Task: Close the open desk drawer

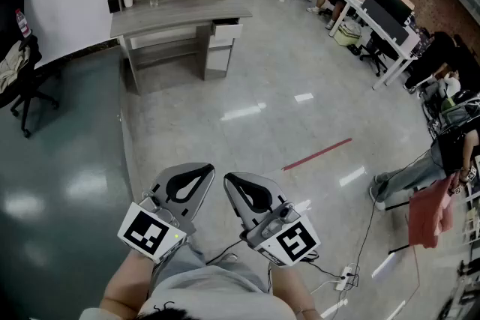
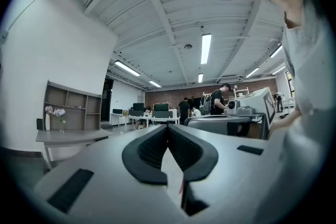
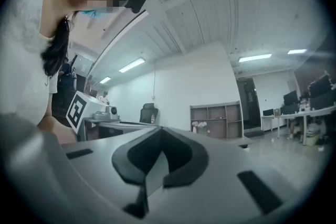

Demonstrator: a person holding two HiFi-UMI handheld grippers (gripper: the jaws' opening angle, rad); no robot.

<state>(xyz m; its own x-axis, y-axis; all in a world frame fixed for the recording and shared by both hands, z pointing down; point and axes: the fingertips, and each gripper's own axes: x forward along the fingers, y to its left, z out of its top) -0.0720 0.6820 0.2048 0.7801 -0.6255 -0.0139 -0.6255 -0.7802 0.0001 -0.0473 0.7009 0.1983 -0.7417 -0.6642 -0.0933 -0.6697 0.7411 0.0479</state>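
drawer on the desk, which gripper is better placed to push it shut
Right, narrowly. Both the left gripper and right gripper are shut, empty and held at the body, far from the open drawer. The right one lines up more nearly with it in the head view.

Head view: from high up and well back from the desk [image 1: 180, 13], angled steeply down over the floor [image 1: 285, 109] toward it. Gripper views: low along the left gripper [image 2: 168, 127] and right gripper [image 3: 159, 131], tilted up to the ceiling [image 2: 173, 18], far from the desk. Common to all three: desk and shelf [image 3: 218, 119].
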